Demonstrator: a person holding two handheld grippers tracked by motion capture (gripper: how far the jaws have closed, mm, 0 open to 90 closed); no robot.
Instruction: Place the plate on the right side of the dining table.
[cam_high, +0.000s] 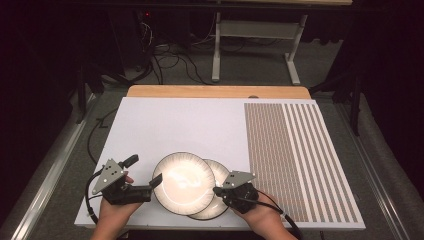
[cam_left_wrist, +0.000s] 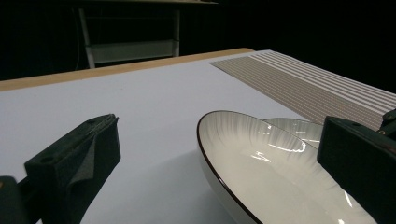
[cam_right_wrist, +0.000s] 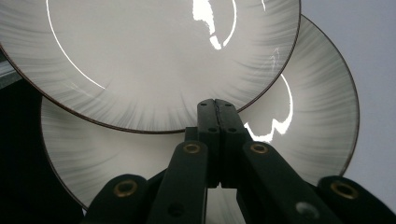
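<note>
At the near edge of the table: two plates overlap, with a hand and gripper on either side of them.
Left gripper (cam_high: 146, 172): held in the left hand (cam_high: 114, 207) at the near left; its jaws stand wide apart, the right-hand one just beside the rim of the upper plate (cam_high: 183, 182). Nothing is held.
Left gripper view: low across the white board (cam_left_wrist: 140, 93), it shows the upper plate's dark rim raised off the surface, and the lower plate (cam_left_wrist: 299, 130) peeking out behind it. I cannot tell from here whether the far jaw touches the rim.
Plates, counted: two, both pale with a thin dark edge and fine grey streaks. The upper plate lies on the left, partly covering the lower plate (cam_high: 222, 172).
Right gripper (cam_high: 217, 190): held in the right hand (cam_high: 260, 215) at the near right, its jaws pressed together, tip at the overlap of the plates.
Right gripper view: looking down, the closed jaws lie over the lower plate (cam_right_wrist: 317, 107) with their tip at the edge of the upper plate (cam_right_wrist: 149, 60); whether they pinch a rim I cannot tell.
Far right of the board: a patch of brown stripes (cam_high: 295, 155), well apart from the plates.
Grippers, counted: two.
</note>
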